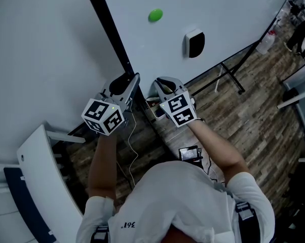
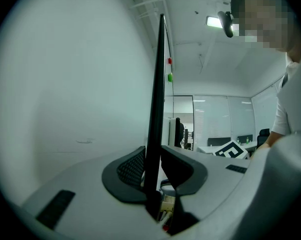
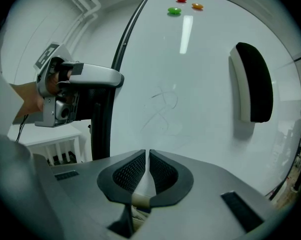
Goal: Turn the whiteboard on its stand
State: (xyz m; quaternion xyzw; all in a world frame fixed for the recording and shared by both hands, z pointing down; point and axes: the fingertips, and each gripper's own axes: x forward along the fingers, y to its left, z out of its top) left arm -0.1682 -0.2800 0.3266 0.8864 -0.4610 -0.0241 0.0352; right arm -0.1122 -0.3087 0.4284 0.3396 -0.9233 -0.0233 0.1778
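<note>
Whiteboard edge [image 2: 159, 84] in left hand-held gripper [image 2: 151, 153]

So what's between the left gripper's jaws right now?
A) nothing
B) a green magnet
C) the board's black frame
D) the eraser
C: in the left gripper view, the left gripper has the board's black frame running up between its jaws, with a pad against each side.
</note>
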